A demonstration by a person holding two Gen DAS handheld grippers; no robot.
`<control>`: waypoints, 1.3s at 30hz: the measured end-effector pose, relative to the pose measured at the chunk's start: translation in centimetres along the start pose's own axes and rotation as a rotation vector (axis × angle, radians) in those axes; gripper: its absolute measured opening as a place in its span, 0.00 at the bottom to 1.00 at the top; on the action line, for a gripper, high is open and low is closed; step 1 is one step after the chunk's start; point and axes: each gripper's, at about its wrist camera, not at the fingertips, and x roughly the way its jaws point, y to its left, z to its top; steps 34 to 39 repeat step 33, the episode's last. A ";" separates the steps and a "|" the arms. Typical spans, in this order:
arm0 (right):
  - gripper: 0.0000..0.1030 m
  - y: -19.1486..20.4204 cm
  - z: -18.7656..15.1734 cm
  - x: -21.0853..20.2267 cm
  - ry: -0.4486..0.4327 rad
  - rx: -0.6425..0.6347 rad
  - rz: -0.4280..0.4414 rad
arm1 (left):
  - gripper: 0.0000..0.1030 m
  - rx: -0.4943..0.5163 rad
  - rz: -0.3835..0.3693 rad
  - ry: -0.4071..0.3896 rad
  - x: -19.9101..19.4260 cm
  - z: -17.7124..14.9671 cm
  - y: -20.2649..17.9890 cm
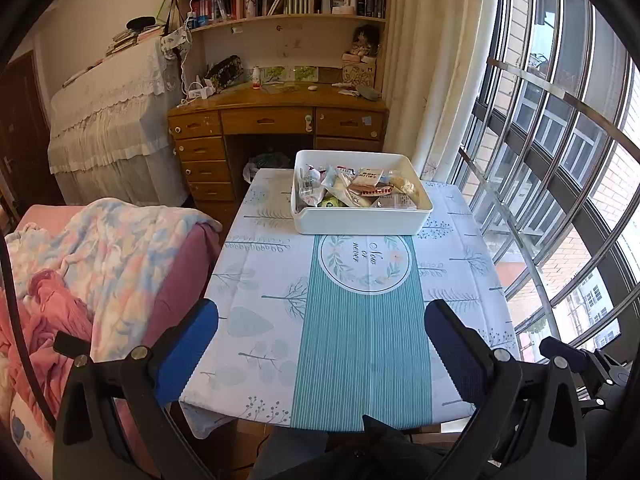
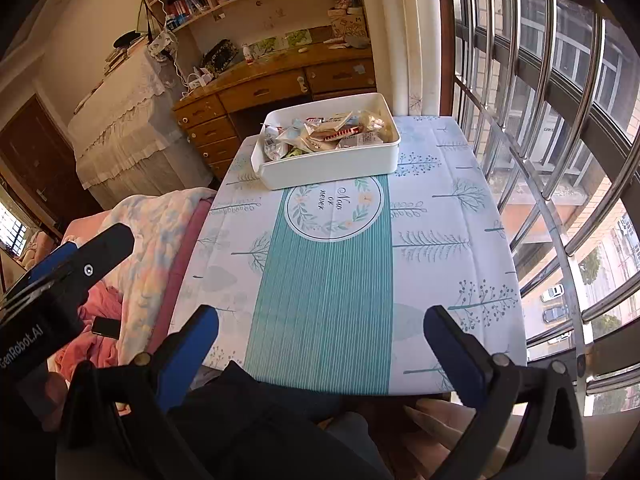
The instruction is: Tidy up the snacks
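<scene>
Both blue-padded grippers, left (image 1: 320,344) and right (image 2: 320,340), hover wide open and empty over the near edge of the leaf-printed white-and-teal tablecloth (image 1: 360,320), bare up to the white rectangular plastic tray (image 1: 360,220) of wrapped snacks (image 1: 356,190) at twelve o'clock.

Black hand-held gripper (image 1: 320,340) frames, blue pads (image 1: 188,344), silver screws (image 1: 139,353).

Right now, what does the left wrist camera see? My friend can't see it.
A white bin full of wrapped snacks sits at the far end of a table with a blue leafy cloth. The left gripper hovers near, jaws open and empty.
</scene>
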 end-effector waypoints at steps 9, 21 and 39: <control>1.00 -0.6 0.2 0.7 0.026 0.018 0.001 | 1.00 0.014 0.013 -0.005 0.2 -0.1 -0.3; 1.00 -1.0 0.2 1.4 0.057 0.019 0.001 | 1.00 0.044 0.023 -0.013 0.4 -0.3 -1.2; 1.00 -1.5 -0.1 1.9 0.068 0.021 0.003 | 1.00 0.047 0.024 -0.009 0.7 -0.4 -1.4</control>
